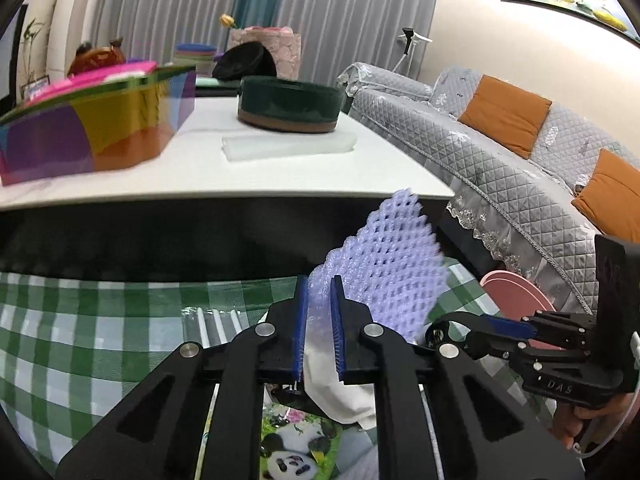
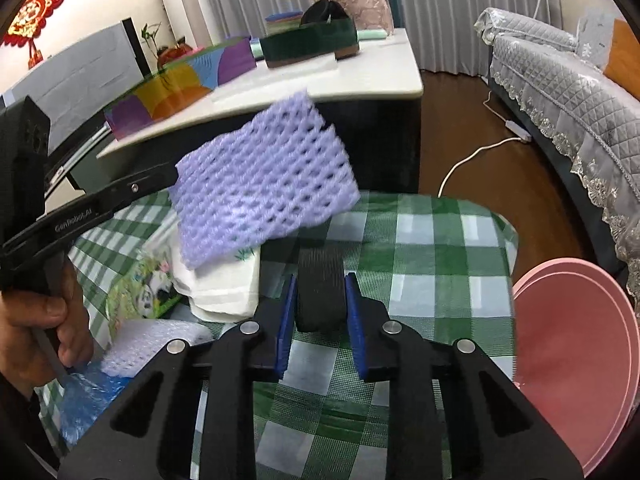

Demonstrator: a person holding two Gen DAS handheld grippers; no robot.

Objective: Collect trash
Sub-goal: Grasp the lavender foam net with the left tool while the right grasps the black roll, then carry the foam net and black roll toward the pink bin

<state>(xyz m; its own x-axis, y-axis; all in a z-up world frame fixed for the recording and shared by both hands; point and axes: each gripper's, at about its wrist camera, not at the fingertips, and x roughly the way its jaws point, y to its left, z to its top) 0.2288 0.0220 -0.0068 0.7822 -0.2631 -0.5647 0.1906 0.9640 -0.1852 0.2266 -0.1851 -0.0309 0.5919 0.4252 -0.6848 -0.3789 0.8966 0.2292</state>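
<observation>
My left gripper [image 1: 320, 284] is shut on a purple foam net [image 1: 394, 264] and holds it in the air above the green checked cloth [image 1: 80, 340]. The same net [image 2: 262, 184] shows in the right wrist view, held at its left edge. My right gripper [image 2: 320, 284] is shut on a black ribbed roll [image 2: 320, 292] just above the checked cloth [image 2: 440, 280]. On the cloth to the left lie a white paper wad [image 2: 224, 284], a panda-print packet [image 2: 148, 292], a white foam net [image 2: 148, 344] and blue bubble wrap [image 2: 88, 392].
A pink round bin [image 2: 576, 360] stands at the right of the cloth. Behind is a white table [image 1: 280, 176] with a colourful box [image 1: 96, 128], a dark green round tin [image 1: 290, 102] and a white foam sheet [image 1: 288, 146]. A grey sofa [image 1: 520, 152] runs along the right.
</observation>
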